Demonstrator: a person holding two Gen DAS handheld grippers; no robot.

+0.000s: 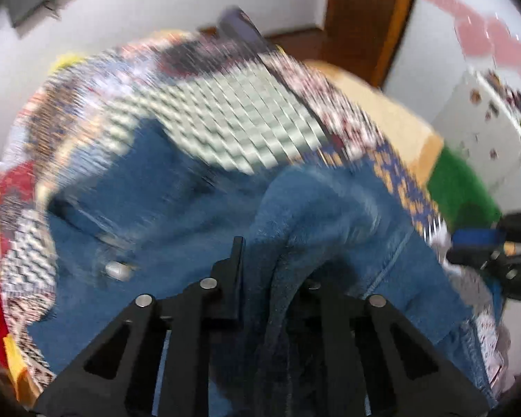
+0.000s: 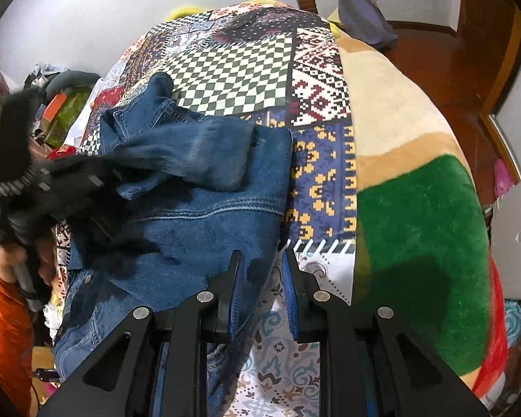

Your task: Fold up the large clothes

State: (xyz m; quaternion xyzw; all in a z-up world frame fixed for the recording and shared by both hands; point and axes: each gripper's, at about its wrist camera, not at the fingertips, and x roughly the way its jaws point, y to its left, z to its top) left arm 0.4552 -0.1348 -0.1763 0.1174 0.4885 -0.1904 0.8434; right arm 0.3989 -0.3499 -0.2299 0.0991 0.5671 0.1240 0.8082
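A blue denim jacket (image 2: 198, 229) lies crumpled on the patchwork bed cover (image 2: 232, 69). In the left wrist view, which is blurred, my left gripper (image 1: 260, 271) is shut on a thick fold of the denim jacket (image 1: 156, 191); the cloth drapes over and hides its right finger. The right wrist view shows that left gripper (image 2: 114, 177) at the left, blurred, lifting a sleeve. My right gripper (image 2: 262, 264) sits low at the jacket's near right edge, its blue pads close together with the denim hem running in between them. The right gripper (image 1: 496, 250) also shows at the right edge of the left wrist view.
A beige, green and red fleece blanket (image 2: 416, 208) covers the bed's right side. A person's hand and orange sleeve (image 2: 3, 305) hold the left gripper. Clutter (image 2: 66, 114) lies beside the bed at left. A purple bag (image 2: 364, 10) and a pink slipper (image 2: 502, 177) sit on the wooden floor.
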